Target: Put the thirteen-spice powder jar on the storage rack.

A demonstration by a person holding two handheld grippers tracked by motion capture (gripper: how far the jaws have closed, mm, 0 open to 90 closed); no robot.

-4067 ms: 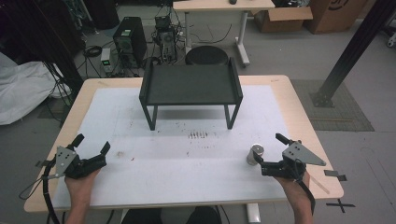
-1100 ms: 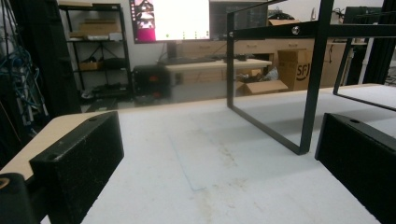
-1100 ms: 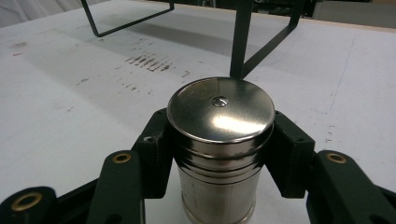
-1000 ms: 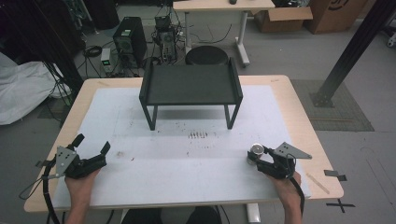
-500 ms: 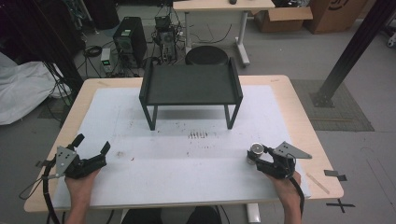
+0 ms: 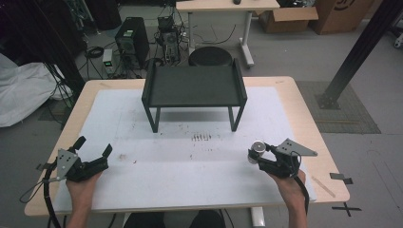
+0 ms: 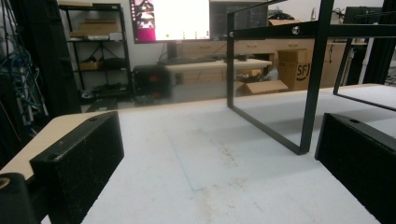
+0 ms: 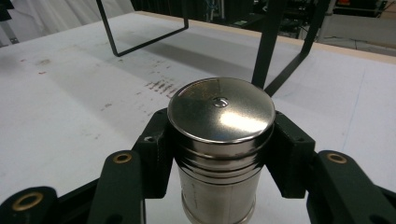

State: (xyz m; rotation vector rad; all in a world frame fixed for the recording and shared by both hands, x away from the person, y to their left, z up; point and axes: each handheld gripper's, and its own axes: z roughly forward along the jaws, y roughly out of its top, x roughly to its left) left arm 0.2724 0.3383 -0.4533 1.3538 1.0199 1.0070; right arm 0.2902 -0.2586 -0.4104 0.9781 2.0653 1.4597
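Observation:
A shiny metal can (image 8: 220,144) stands upright between the black jaws of my right gripper (image 8: 222,149), which is shut on its sides just under the lid. From above, the can (image 6: 257,151) and right gripper (image 6: 261,157) sit near the table's front right, a little above the white mat (image 6: 190,161). My left gripper (image 6: 92,153) rests at the front left, open, with nothing between its pads (image 7: 79,163). A black raised shelf (image 6: 194,86) stands at the middle back of the mat.
The shelf's thin black legs (image 7: 313,79) rise ahead of the left gripper, to its right. The wooden table edge (image 6: 313,123) frames the mat. Beyond the table are computer towers (image 6: 130,40), cables and a second desk (image 6: 223,5).
The right gripper came in from the right and shut on the can, then rose slightly with it. The left gripper has not moved.

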